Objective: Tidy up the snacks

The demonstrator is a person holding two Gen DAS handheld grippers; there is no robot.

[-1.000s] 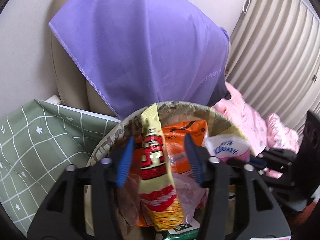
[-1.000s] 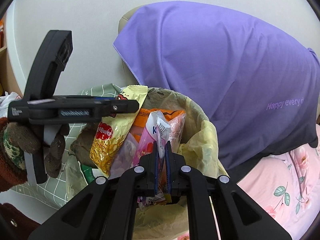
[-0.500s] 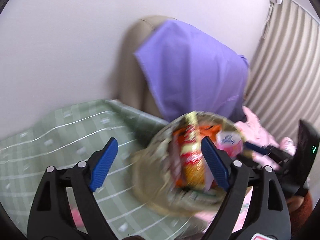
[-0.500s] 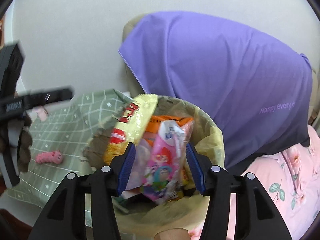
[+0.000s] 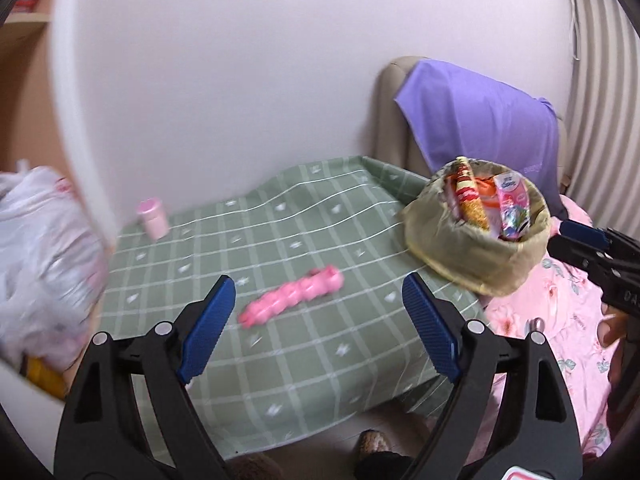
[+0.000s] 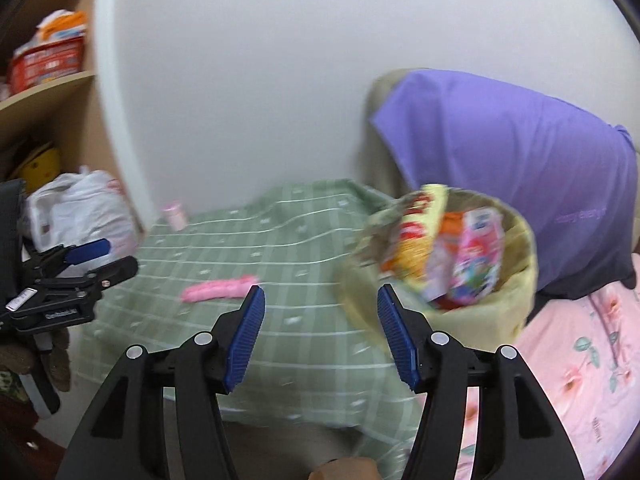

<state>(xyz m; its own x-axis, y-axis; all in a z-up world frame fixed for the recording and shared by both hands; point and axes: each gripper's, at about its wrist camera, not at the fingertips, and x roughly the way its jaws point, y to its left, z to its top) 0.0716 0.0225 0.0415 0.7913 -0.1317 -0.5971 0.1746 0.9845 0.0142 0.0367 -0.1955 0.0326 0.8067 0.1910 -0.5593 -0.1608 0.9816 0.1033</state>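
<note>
Claws: your left [image 5: 316,330] and right [image 6: 320,336] both spread, empty; pink snack [image 5: 292,306] at 12 o'clock, basket [image 5: 472,264] at 2.

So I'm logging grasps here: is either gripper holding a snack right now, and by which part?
Nothing is held. The left gripper and right gripper are both open and empty; the snacks sit in the basket.

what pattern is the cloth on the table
Green tablecloth with a white grid and small white flower marks, clearest in the left wrist view.
</note>
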